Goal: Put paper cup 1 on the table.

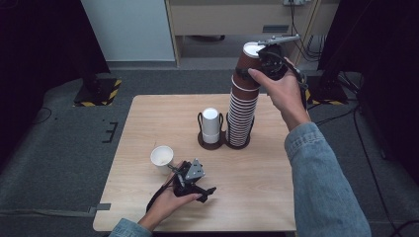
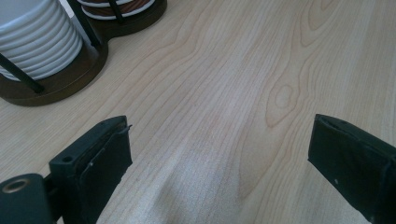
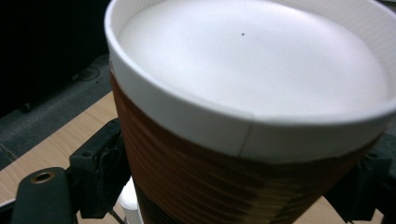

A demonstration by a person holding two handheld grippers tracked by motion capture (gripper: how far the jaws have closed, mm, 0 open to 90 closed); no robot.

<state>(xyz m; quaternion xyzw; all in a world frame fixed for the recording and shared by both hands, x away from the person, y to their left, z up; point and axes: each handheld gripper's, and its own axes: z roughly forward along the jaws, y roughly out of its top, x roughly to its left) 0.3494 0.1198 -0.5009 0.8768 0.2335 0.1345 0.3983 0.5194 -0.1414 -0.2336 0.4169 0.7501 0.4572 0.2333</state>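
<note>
Gripping the top brown paper cup (image 3: pixel 243 140) of the tall stack (image 1: pixel 243 106), right hand-held gripper (image 1: pixel 271 63) pinches its ribbed wall | light, crushable; hold below the rim | left hand-held gripper (image 1: pixel 190 178) spread, resting near the worktop's (image 1: pixel 257 192) front edge

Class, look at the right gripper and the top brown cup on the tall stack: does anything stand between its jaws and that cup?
Nothing visible does. In the right gripper view the top brown cup sits directly between the two black jaws of the right gripper, one on each side of its ribbed wall. In the high view it is at the top of the tall stack.
</note>
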